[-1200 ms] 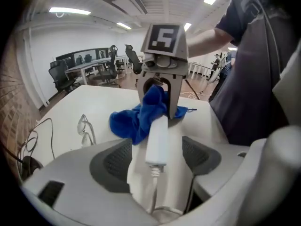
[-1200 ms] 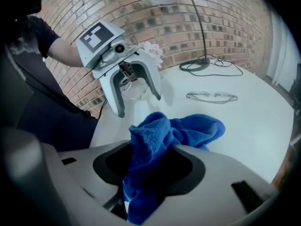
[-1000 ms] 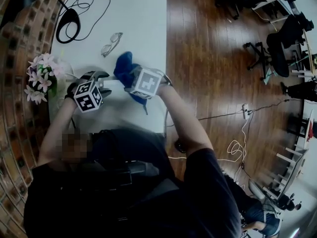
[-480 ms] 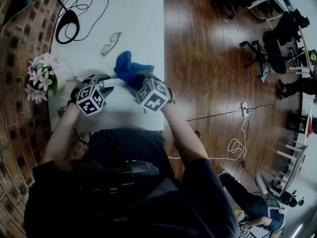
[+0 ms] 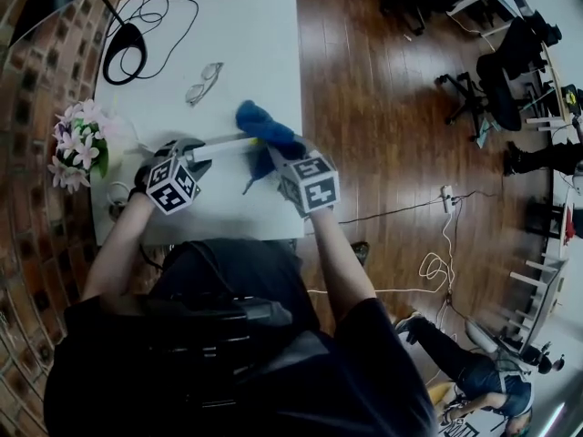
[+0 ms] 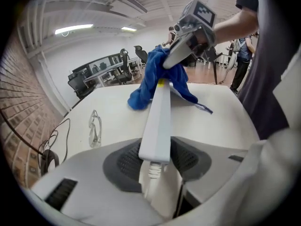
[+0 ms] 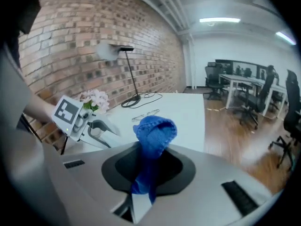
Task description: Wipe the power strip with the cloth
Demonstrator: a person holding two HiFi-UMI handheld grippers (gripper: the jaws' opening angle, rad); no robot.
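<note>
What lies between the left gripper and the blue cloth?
The long white power strip: the left gripper, jaws just closed, clamps its corded end, and its far end reaches under the blue knitted cloth. The left gripper view shows this.

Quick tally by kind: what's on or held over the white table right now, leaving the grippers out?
Power strip: 1
Blue cloth: 1
Glasses: 1
Flower bunch: 1
Desk lamp with cable: 1
Total: 5

Flowers [image 5: 77, 144] at left edge, glasses [image 5: 205, 82] and lamp base [image 5: 130, 27] beyond, open tabletop [image 5: 264, 44] at right
</note>
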